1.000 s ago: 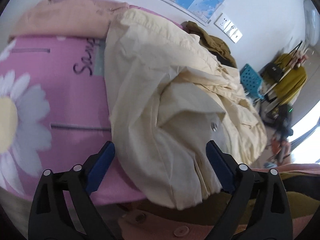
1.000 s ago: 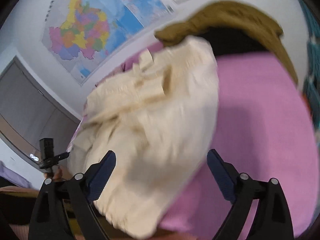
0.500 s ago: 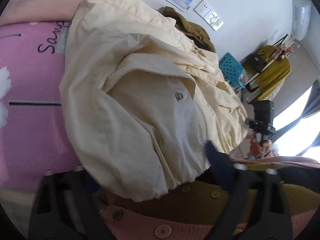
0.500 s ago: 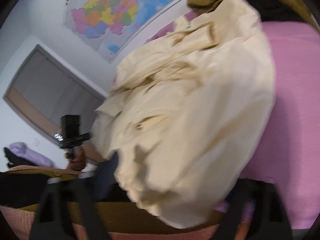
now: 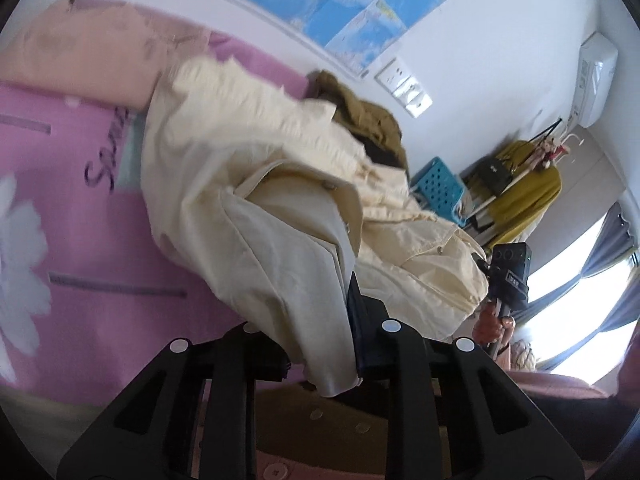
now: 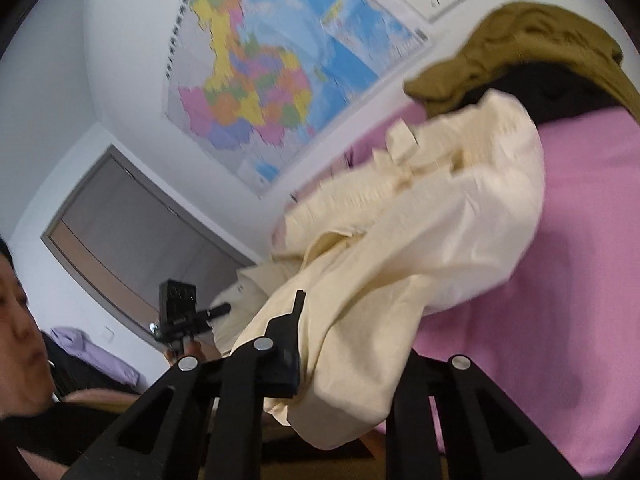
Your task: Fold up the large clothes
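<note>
Both tongs were closing with cloth between their jaws: the left gripper [image 5: 320, 344] pinched one hem of the cream jacket [image 5: 280, 208], the right gripper [image 6: 344, 364] another (edges bunched), its bulk trailing forward onto the pink bedspread [image 5: 92, 240].
</note>
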The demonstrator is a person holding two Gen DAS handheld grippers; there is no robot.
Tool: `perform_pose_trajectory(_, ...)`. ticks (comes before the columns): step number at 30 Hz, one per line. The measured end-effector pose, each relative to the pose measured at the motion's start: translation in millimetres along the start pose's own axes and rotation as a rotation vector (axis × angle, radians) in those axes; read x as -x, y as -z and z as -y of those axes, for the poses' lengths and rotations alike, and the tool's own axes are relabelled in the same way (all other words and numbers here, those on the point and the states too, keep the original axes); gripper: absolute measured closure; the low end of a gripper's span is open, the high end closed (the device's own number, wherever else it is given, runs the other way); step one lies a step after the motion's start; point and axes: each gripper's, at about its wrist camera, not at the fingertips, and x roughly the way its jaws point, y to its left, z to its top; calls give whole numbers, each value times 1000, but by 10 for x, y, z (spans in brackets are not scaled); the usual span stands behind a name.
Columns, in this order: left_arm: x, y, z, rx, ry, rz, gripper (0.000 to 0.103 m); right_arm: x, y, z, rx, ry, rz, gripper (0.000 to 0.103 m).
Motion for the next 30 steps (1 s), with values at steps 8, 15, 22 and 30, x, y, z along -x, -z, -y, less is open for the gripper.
perform_pose_trajectory(8,44,-646,129,11,-13,26,79,-87,-736,30,-26,-28,72,86)
perform_pose_trajectory(15,-140,-1342,129,36,-65,22,78,-352,-1272,267,-111,-3,93,86)
perform_pose_trajectory(22,-442,-1862,-60,87,-135,-8,78,-682,-1706,585,-216,53,74,84)
perform_pose_trajectory(30,-816,-2272,-288,127,-219,-43,77,-988,-2009,940,-298,123,46,82)
